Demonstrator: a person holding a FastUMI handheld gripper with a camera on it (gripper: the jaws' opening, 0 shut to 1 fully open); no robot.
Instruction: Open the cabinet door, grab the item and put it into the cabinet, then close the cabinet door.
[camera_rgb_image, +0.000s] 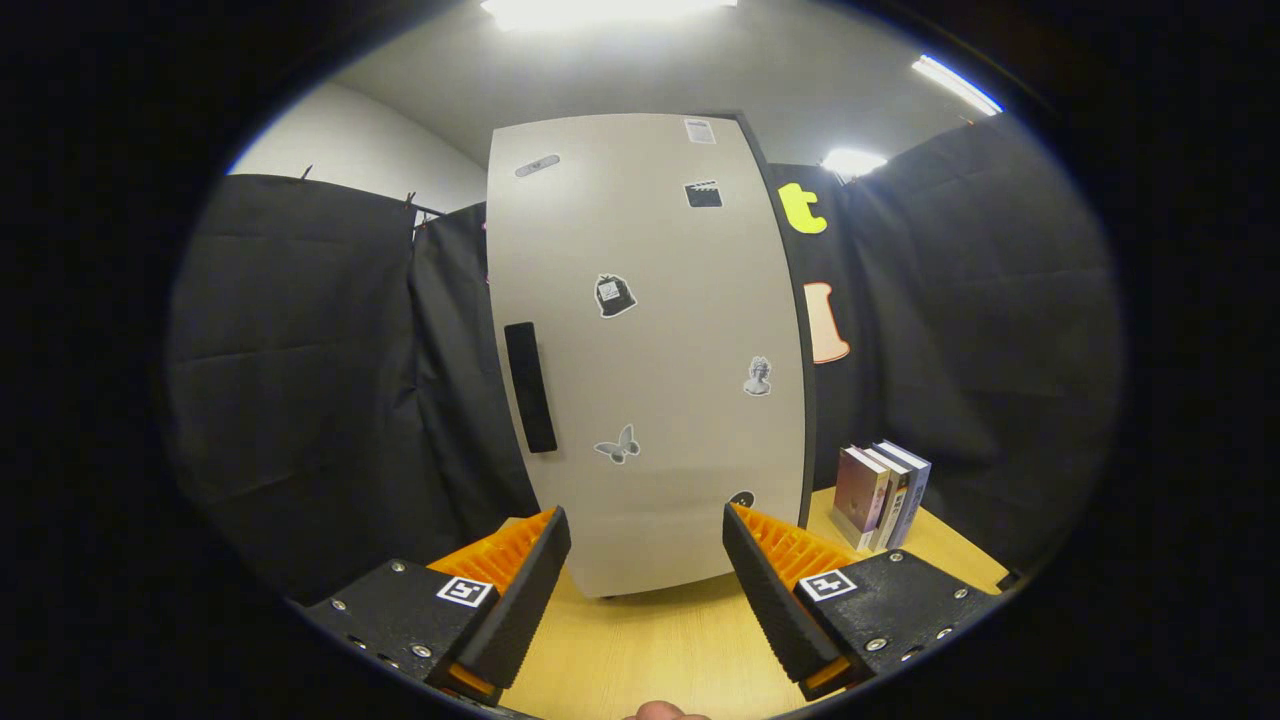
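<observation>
While the cabinet door (650, 350) sits shut, the tongs (647, 540) hang open w/ nothing between them.

Cabinet stands upright on the wooden counter (650, 650), dead ahead at 12 o'clock from the tongs, just beyond the fingertips (552, 535); both fingers are spread wide, apart from the door, not touching it. Door's dark vertical handle (530, 387) is on its left side, approx 11 o'clock from the tongs. Small stickers dot the door front, incl. a butterfly (618, 445) near the handle & a bust (758, 377) toward the right edge. Books (882, 495) stand upright in a short row on the counter at approx 2 o'clock, just beside the cabinet's right side, spines facing out. Black cloth wall (320, 380) runs behind & to both sides of the cabinet.
</observation>
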